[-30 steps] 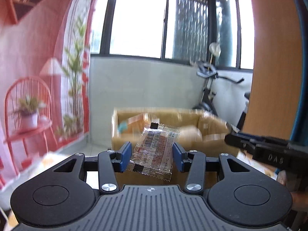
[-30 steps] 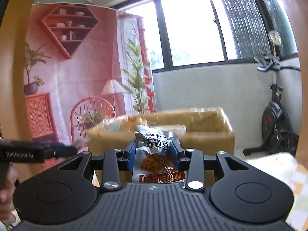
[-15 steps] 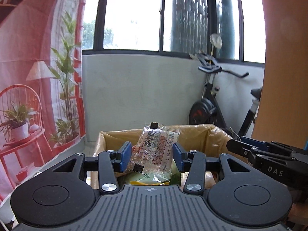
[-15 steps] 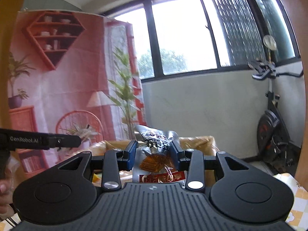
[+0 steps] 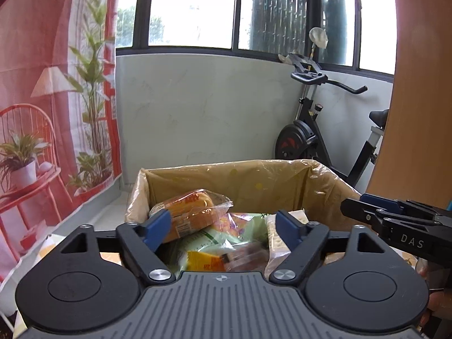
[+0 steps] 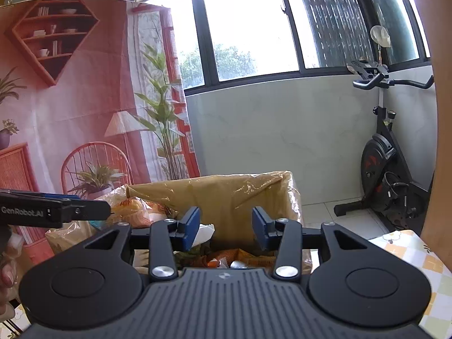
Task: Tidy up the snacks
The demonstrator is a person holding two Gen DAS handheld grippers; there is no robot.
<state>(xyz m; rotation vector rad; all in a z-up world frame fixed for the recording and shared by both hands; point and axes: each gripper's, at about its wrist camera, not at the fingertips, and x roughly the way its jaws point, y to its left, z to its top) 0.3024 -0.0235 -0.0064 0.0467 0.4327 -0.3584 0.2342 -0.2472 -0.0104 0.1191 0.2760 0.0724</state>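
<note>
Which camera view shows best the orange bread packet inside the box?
The left wrist view: the orange bread packet lies in plain sight on top of the other snacks in the box. In the right wrist view only a part of it shows, behind the left gripper.

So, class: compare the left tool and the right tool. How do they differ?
The left tool stands wider apart than the right tool. Both have just been opening. The left hangs over packets on the lined box's left side, the right nearer its right wall. Shared: blue pads, nothing gripped.
</note>
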